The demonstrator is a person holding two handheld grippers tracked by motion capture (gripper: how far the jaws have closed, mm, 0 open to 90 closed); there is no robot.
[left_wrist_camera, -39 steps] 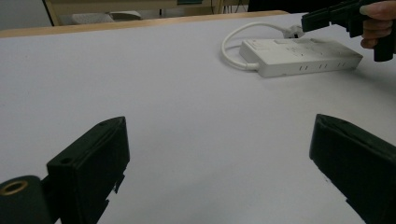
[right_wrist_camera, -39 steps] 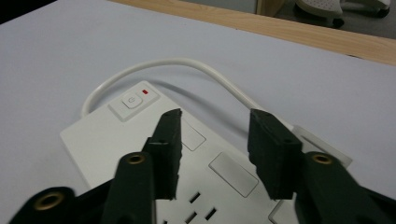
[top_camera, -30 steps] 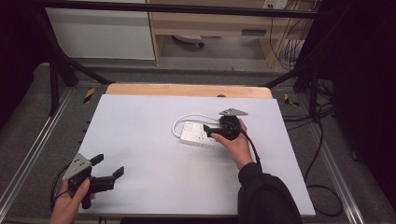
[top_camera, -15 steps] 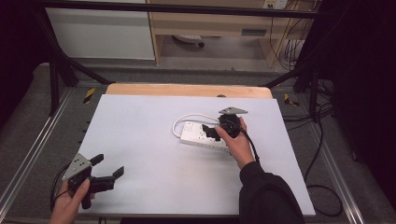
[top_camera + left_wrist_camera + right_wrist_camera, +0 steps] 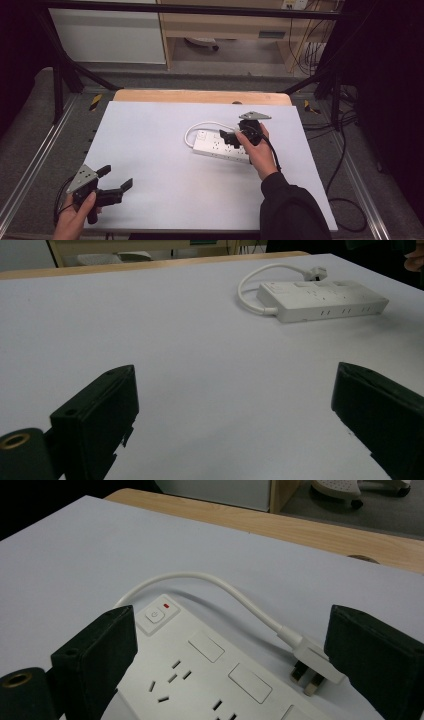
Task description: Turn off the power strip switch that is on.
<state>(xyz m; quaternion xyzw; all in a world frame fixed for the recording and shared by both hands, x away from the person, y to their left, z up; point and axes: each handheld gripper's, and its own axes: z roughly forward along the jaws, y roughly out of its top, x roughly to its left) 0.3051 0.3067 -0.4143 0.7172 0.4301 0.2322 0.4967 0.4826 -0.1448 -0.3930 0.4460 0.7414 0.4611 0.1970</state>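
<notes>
Right tongs [image 5: 231,139]: gaping wide, gripping nothing, poised over the near end of a white power strip [image 5: 221,145], one jaw on each side of it in the right gripper view. Held by the right hand [image 5: 259,146], wrapped round the black body from behind, dark sleeve [image 5: 290,207] running back to the bottom edge of the high view, grey three-cornered plate [image 5: 255,116] on top.

Under those jaws: the strip's switch [image 5: 154,615] with a power symbol, a small red light [image 5: 166,606] beside it, then rows of socket holes and blank square covers. No brand or readable writing to be made out on the strip. Short white cord [image 5: 200,585] looping out from the switch end and curling back to a white plug [image 5: 314,665], lying on the worktop just beside the strip with its prongs showing.

Left tongs [image 5: 114,182]: also spread wide and empty, low at the near left corner of the worktop [image 5: 150,130], gripped in the left hand [image 5: 75,217] from below, pointing toward the middle. In the left gripper view, bare pale surface between the jaws, the strip [image 5: 320,300] well apart at the far right.

Beyond the pale worktop sheet: a strip of wooden edge [image 5: 200,96], then floor, a black frame and trailing cables.
</notes>
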